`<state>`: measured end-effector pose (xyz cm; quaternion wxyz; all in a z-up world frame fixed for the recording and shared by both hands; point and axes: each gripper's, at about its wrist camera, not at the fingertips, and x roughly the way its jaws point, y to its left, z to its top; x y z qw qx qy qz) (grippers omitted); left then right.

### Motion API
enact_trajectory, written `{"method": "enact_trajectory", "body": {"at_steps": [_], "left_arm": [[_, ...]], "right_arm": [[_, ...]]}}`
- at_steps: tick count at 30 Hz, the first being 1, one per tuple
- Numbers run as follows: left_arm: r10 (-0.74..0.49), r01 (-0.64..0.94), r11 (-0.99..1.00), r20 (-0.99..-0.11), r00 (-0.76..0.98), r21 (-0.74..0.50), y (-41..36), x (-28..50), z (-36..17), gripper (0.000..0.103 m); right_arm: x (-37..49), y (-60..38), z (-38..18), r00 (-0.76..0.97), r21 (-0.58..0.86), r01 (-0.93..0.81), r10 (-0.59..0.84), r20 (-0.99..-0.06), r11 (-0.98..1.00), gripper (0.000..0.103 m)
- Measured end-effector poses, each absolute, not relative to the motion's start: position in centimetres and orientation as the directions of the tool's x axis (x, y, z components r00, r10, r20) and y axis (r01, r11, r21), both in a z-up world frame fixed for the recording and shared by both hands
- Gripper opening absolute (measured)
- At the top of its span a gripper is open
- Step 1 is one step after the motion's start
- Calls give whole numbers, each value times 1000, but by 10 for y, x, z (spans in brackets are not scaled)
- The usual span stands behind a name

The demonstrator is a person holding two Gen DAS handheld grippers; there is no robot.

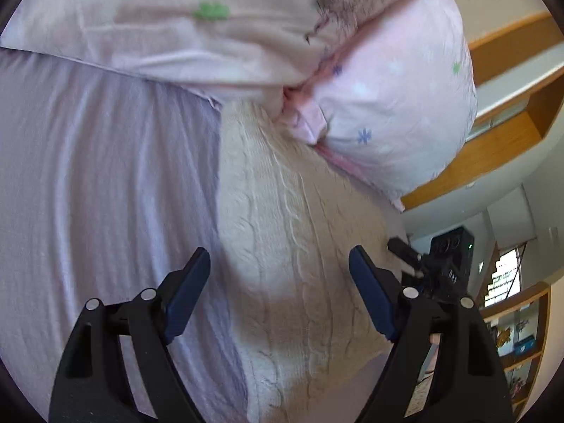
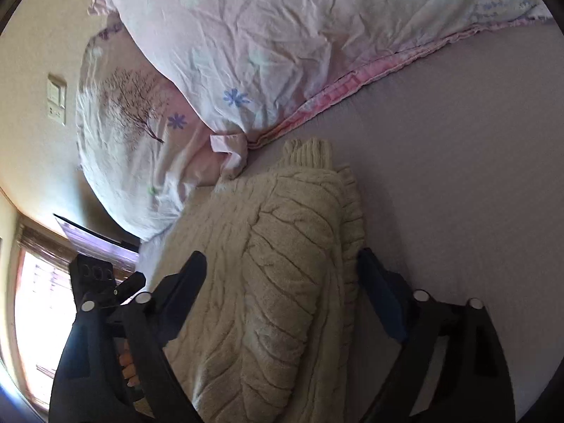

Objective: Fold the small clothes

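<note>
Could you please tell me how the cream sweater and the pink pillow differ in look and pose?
The sweater is cream cable knit with raised ribs; the pillow is smooth pink cotton printed with flowers and a tree. The sweater lies low and folded on the bedsheet; the pillow is plump and bulges over the bed's edge. Both rest on the bed, close together.

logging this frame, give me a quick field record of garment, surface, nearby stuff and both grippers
garment: cream cable-knit sweater, partly folded
surface: lilac bedsheet
nearby: pink floral pillow touching the sweater's far end
left gripper: open, above sweater, holding nothing
right gripper: open, fingers either side of the folded sweater
contact: cannot tell
</note>
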<state>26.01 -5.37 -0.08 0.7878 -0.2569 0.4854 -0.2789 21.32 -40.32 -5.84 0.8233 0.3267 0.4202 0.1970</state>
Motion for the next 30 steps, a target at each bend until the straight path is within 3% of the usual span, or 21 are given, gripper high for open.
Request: {"method": "enact_trajectory", "body": {"at_steps": [2, 3, 4, 7, 10, 12, 16, 20, 22, 23, 24, 25, 30], "left_arm": [[-686, 204, 719, -632, 360, -665, -65, 258, -9, 80], [-691, 205, 713, -623, 367, -670, -68, 258, -11, 80], [-690, 201, 713, -618, 377, -672, -69, 259, -12, 78], [-713, 205, 685, -588, 381, -699, -65, 254, -12, 43], [-782, 235, 604, -509, 360, -762, -27, 238, -1, 37], [-758, 271, 633, -509, 408, -725, -2, 225, 16, 39], [-574, 211, 801, -619, 536, -560, 40, 217, 29, 51], [-556, 208, 800, -566, 609, -562, 73, 194, 40, 66], [-549, 235, 809, -552, 628, -538, 75, 183, 48, 68], [-551, 244, 810, -549, 629, -533, 74, 180, 50, 68], [-553, 254, 810, -546, 629, -528, 72, 175, 52, 69], [-556, 261, 810, -546, 627, -525, 68, 172, 53, 69], [-503, 284, 857, -579, 641, -430, 51, 143, 53, 73]], "right_arm": [[213, -405, -63, 572, 708, -40, 597, -563, 705, 59], [213, -406, -65, 568, 731, -46, 620, -542, 681, 45], [213, -406, -67, 562, 754, -50, 643, -520, 655, 43], [211, -405, -68, 571, 775, -57, 657, -492, 629, 37], [204, -390, -58, 555, 825, -128, 730, -400, 550, 35], [204, -362, -48, 514, 821, -210, 774, -369, 530, 35], [209, -324, -34, 568, 669, -185, 633, -525, 720, 51], [186, -344, -18, 668, 678, -210, 610, -427, 705, 59], [188, -339, -19, 639, 671, -212, 620, -456, 711, 60], [193, -331, -22, 616, 653, -211, 618, -489, 727, 56], [196, -320, -25, 600, 635, -222, 618, -509, 739, 26], [201, -309, -26, 595, 604, -235, 604, -530, 762, 7], [219, -318, -19, 718, 479, -95, 393, -574, 873, 8]]}}
